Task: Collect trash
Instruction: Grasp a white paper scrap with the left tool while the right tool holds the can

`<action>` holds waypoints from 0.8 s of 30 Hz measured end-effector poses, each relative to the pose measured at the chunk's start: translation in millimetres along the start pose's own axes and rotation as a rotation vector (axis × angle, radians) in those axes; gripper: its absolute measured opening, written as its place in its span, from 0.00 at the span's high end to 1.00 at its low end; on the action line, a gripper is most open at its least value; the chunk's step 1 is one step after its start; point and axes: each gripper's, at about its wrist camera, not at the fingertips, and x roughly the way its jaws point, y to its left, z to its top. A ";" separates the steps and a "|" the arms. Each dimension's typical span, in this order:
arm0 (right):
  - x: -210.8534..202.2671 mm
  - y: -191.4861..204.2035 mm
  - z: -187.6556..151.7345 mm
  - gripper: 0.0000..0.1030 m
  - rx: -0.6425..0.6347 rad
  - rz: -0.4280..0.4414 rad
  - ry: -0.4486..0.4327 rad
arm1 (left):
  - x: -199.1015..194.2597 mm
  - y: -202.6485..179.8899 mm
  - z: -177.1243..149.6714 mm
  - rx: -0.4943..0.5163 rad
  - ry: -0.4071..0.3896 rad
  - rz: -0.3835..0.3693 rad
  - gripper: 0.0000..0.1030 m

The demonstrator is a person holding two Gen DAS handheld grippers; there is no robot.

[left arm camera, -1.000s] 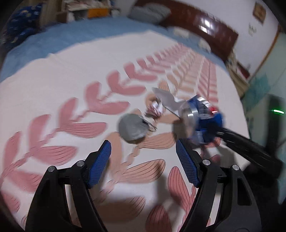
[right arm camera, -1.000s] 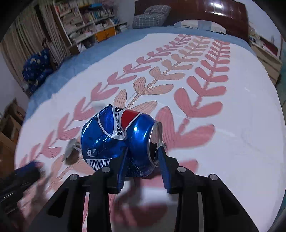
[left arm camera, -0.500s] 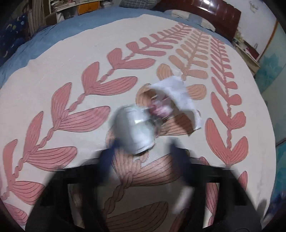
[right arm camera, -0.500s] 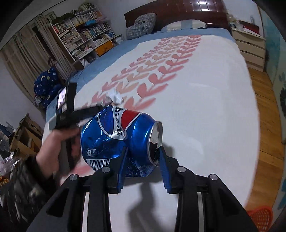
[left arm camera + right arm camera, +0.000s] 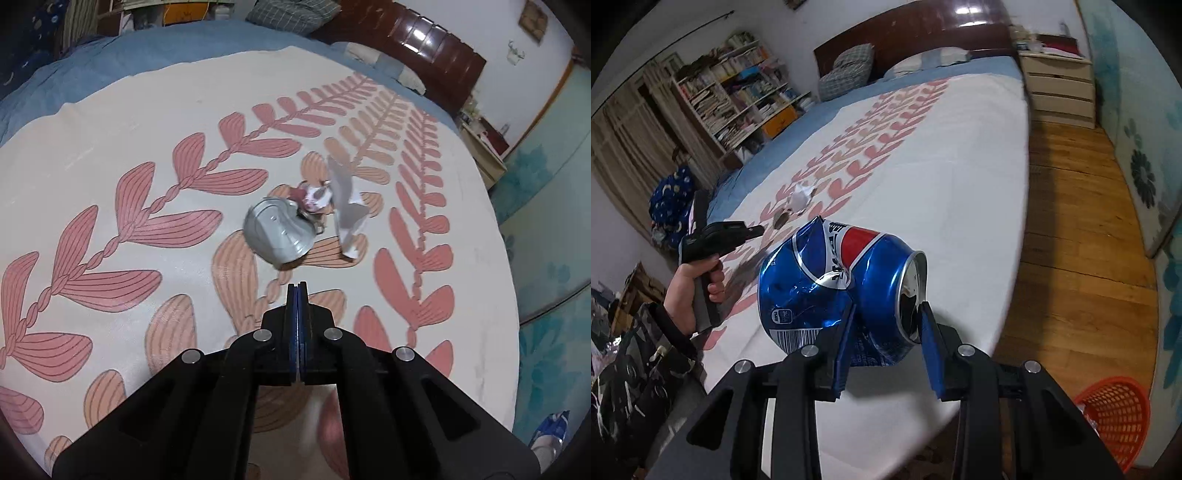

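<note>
A crushed blue soda can point(image 5: 831, 284) hangs above the bed's near edge, and my right gripper point(image 5: 886, 314) is shut on its open end. The same can point(image 5: 550, 439) peeks in at the lower right corner of the left wrist view. My left gripper point(image 5: 297, 286) is shut with nothing in it, just short of a dented silver tin lid point(image 5: 279, 230). Behind the lid lie a crumpled pink-and-white wrapper point(image 5: 316, 195) and a white paper scrap point(image 5: 347, 206). From the right wrist view, a hand point(image 5: 687, 291) holds the left gripper point(image 5: 757, 230) near that small pile point(image 5: 799, 197).
The trash lies on a cream bedspread point(image 5: 110, 147) with pink leaf prints. An orange mesh basket point(image 5: 1115, 417) stands on the wooden floor point(image 5: 1071, 221) at the lower right. A headboard point(image 5: 923, 33), a bookshelf point(image 5: 738, 96) and a nightstand point(image 5: 1060, 88) line the far side.
My left jaws have closed on nothing beside the tin lid. The right gripper has carried the can away from the pile to the bed's edge, and the basket has come into view.
</note>
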 end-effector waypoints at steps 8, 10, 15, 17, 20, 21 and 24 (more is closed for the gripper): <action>-42.4 -47.6 -29.9 0.66 0.077 -0.012 0.014 | 15.3 -44.1 8.5 0.186 -0.113 0.218 0.14; -49.2 -53.8 -38.8 0.66 0.095 -0.011 0.018 | 25.5 -48.3 16.1 0.221 -0.120 0.255 0.14; -52.0 -59.6 -61.9 0.66 0.148 0.014 0.054 | 62.8 -18.9 27.7 0.099 0.028 0.163 0.25; -50.0 -58.8 -70.1 0.66 0.167 0.024 0.061 | 58.9 -14.5 29.4 0.073 0.005 0.116 0.64; -41.7 -60.5 -85.8 0.66 0.205 0.046 0.083 | 57.5 -7.9 26.8 0.060 0.021 0.062 0.95; -36.1 -59.0 -88.8 0.66 0.212 0.049 0.091 | 55.4 -5.1 25.3 0.051 0.022 0.042 0.96; -23.4 -55.6 -90.9 0.66 0.220 0.053 0.110 | 46.7 1.0 19.8 0.016 0.012 0.007 0.97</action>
